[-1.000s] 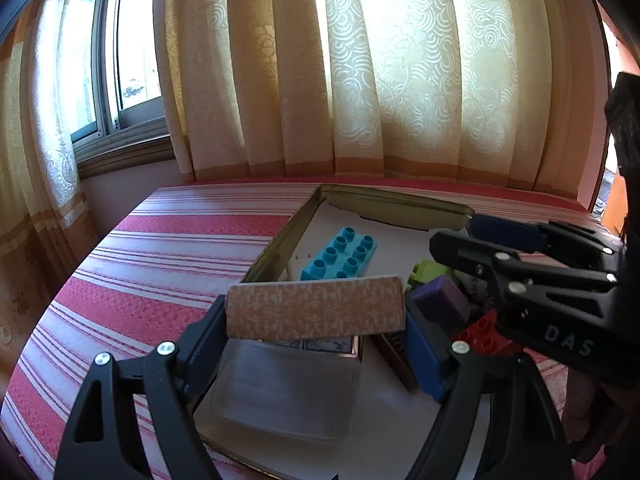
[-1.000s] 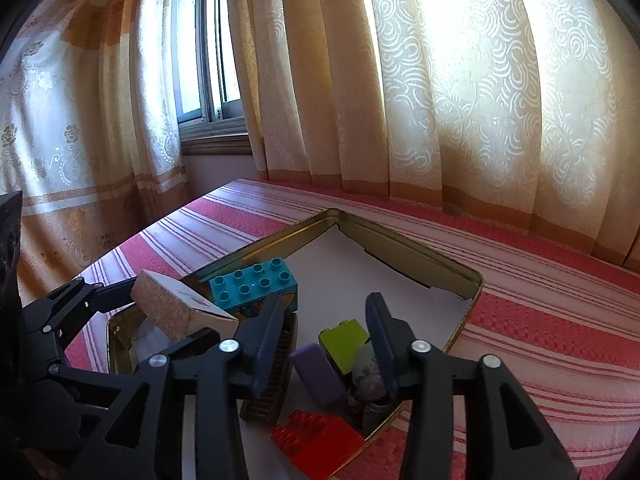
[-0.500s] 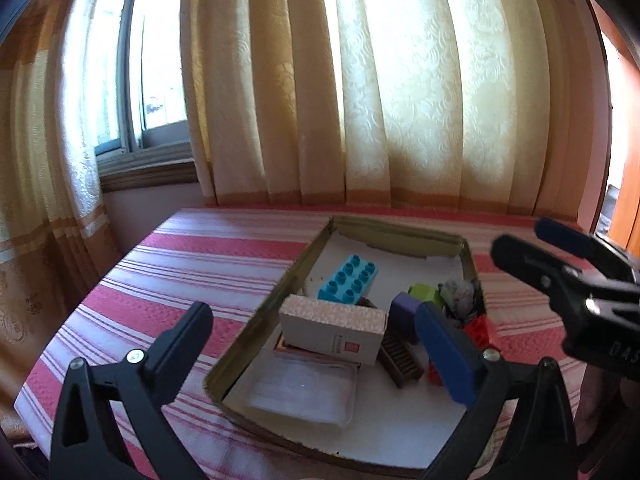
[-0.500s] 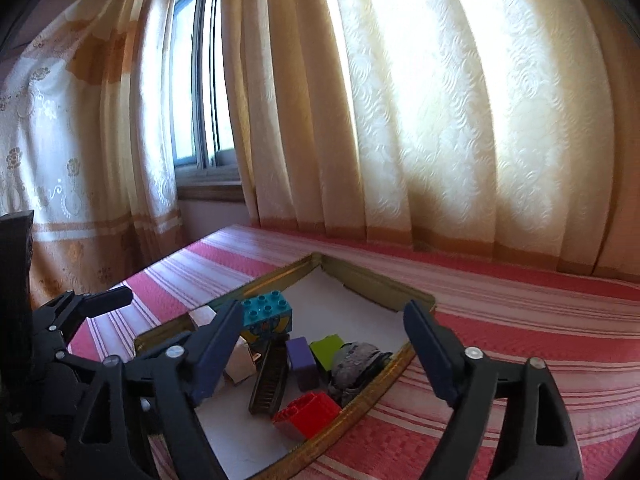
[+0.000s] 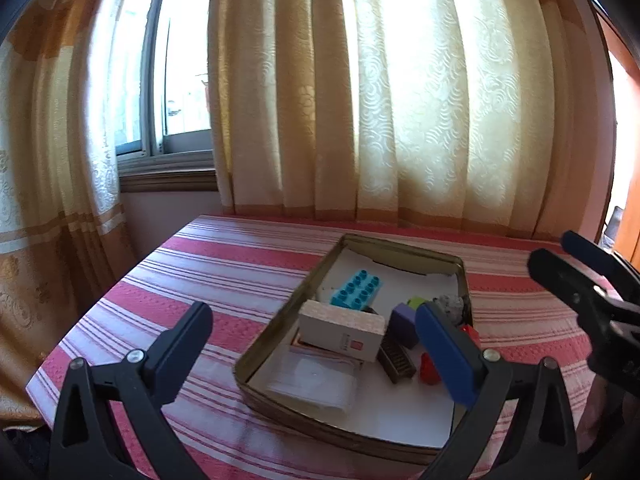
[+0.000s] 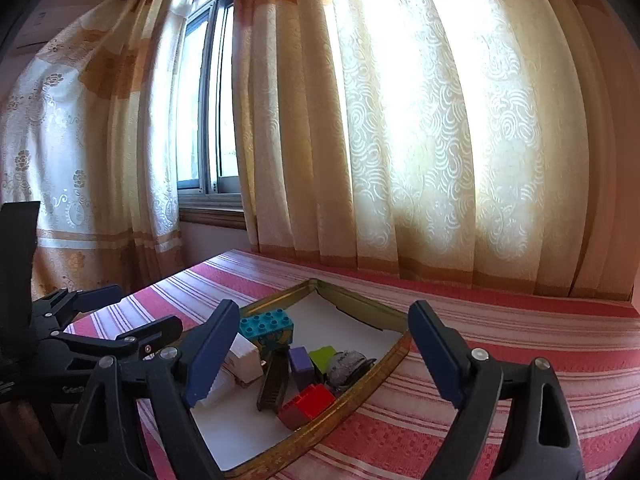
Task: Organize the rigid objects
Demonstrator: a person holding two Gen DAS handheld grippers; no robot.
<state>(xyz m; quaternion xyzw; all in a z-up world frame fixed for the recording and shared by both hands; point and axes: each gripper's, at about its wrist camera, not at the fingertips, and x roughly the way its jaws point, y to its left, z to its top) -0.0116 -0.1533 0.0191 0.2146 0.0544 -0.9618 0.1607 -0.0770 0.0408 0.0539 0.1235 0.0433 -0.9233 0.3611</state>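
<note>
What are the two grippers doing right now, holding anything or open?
Left gripper: open, holding nothing.
Right gripper: open, holding nothing.

Ahead of you hang cream, swirl-patterned curtains with tan bands along the hem [image 5: 400,120], lit brightly from behind. To their left you can see a sliding window with a grey metal frame [image 5: 160,92] above a brown wooden sill [image 5: 168,180]. The counter is covered with a red-and-white striped cloth [image 5: 224,264], and its far edge sits against the curtains.
</note>
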